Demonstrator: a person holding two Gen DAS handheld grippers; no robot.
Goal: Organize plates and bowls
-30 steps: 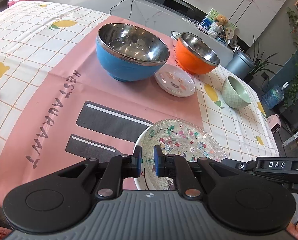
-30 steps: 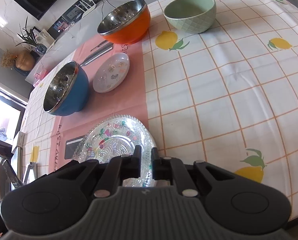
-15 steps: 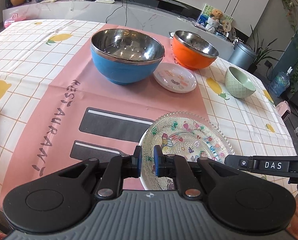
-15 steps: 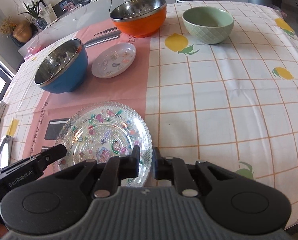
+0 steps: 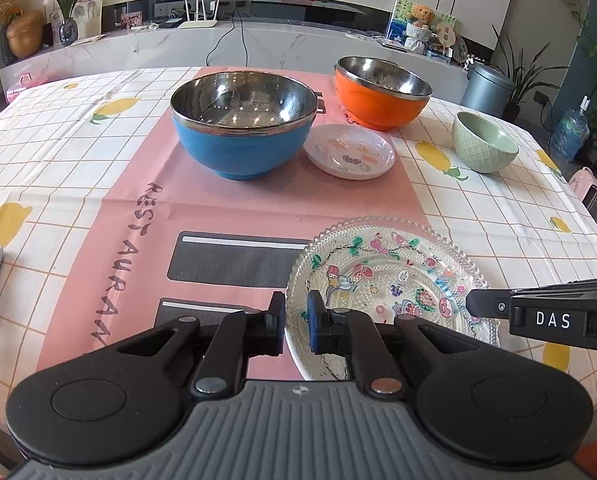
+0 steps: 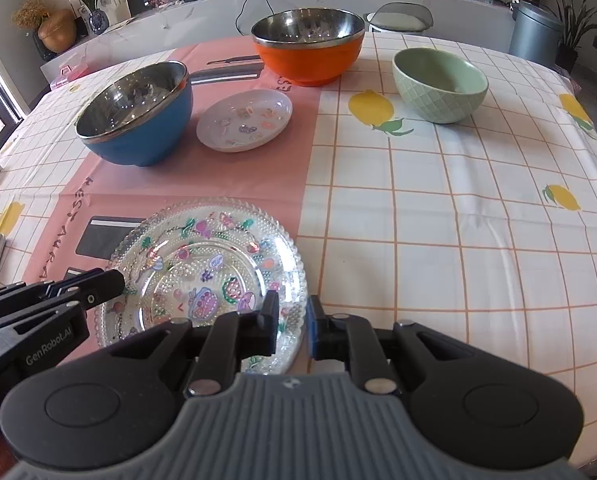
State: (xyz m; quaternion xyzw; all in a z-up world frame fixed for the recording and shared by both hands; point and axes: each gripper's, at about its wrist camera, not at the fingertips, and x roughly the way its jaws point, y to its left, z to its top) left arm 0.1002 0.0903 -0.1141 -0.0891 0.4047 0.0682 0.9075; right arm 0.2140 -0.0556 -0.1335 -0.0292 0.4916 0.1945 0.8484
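Tabletop [image 5: 78, 152] filled most of both views, checked lemon cloth with a pink mat [image 5: 146, 184] down the centre. Blue bowl [image 5: 242, 132] sat upper centre of the left wrist view, steel-lined, upright on the mat. Orange bowl [image 5: 382, 94] was up and to the right of it, apart. Glass plate [image 5: 390, 280] with cartoon prints lay lower right in that view, lower centre-left in the right wrist view [image 6: 202, 276], straddling the mat edge. Green bowl [image 5: 484, 142] stood at right, on the checked cloth, well apart from the rest. Small white plate [image 5: 350, 150] lay between the blue and orange bowls, just beside the blue one.

Left claw [image 5: 296, 322]: narrow gap, clamped on the glass plate's near-left rim. Right claw [image 6: 292, 326]: narrow gap, plate's near-right rim between the pads; jaws had just been opening, and I couldn't tell whether the pads were pressing on the rim
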